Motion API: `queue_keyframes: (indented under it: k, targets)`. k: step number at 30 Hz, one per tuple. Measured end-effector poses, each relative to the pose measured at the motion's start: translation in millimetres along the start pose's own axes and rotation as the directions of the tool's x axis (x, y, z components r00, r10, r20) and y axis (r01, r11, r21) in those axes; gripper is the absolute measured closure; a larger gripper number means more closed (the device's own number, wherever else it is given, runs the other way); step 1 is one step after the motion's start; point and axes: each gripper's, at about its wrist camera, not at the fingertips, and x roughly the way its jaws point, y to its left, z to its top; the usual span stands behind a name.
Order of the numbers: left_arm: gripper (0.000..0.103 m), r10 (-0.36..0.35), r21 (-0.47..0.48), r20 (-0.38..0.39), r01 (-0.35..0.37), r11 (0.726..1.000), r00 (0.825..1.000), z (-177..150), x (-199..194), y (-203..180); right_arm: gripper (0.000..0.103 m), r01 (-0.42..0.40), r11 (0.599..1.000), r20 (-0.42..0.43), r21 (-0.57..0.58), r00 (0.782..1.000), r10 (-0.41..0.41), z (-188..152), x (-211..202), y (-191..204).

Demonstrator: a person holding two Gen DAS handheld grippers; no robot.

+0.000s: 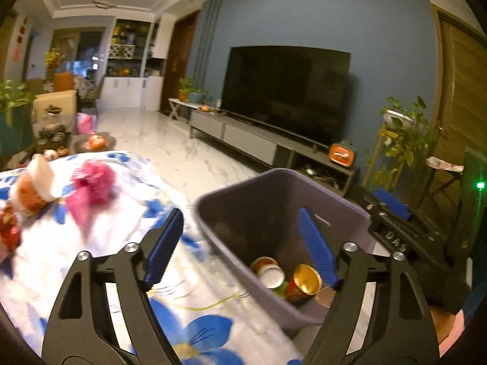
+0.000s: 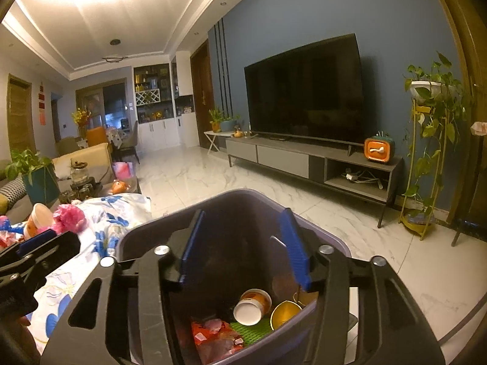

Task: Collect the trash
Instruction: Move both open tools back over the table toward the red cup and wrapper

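Marble floor [image 2: 274, 188] beyond bin rim [image 2: 243, 193].

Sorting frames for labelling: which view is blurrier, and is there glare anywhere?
Left wrist view: motion-smeared, worst on the flowered cloth and pink trash; bin softer. Right wrist view: sharp, bin contents readable, but the ceiling is blown out; both views curve strongly toward the edges.

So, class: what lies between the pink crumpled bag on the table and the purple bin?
Only bare floral tablecloth; nothing else sits between the pink bag and the purple bin. The left wrist view shows this best.
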Motion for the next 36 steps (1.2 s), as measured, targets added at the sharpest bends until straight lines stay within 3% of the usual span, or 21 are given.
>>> queue_keyframes:
  k: [2, 8, 16, 19, 24, 30, 36]
  targets:
    - [0.02, 0.048, -0.006, 0.008, -0.048, 0.999, 0.999, -3, -12, 6, 0.037, -0.01, 1.0, 0.015, -0.002, 1.0, 0.01, -1, -8, 4]
    - [0.017, 0.211, -0.025, 0.027, -0.21, 0.977, 0.977, -13, -47, 35, 0.027, -0.06, 0.998, 0.03, -0.011, 0.998, 0.061, -5, -27, 20]
    - [0.017, 0.423, -0.104, 0.018, -0.419, 0.902, 0.906, -33, -107, 99, 0.02, -0.16, 0.986, 0.008, -0.048, 0.987, 0.161, -18, -45, 62]
    - [0.017, 0.508, -0.145, 0.008, -0.501, 0.853, 0.862, -40, -133, 124, 0.019, -0.203, 0.977, 0.0, -0.07, 0.979, 0.204, -24, -50, 83]
    - [0.017, 0.57, -0.228, -0.002, -0.555, 0.8, 0.822, -45, -168, 156, 0.018, -0.27, 0.958, -0.008, -0.101, 0.963, 0.271, -32, -57, 122]
    - [0.017, 0.632, -0.249, 0.011, -0.61, 0.752, 0.775, -50, -203, 176, 0.018, -0.33, 0.935, -0.036, -0.128, 0.944, 0.329, -39, -55, 167]
    - [0.017, 0.673, -0.292, 0.006, -0.642, 0.709, 0.74, -59, -231, 204, 0.018, -0.412, 0.901, -0.082, -0.134, 0.911, 0.404, -50, -54, 207]
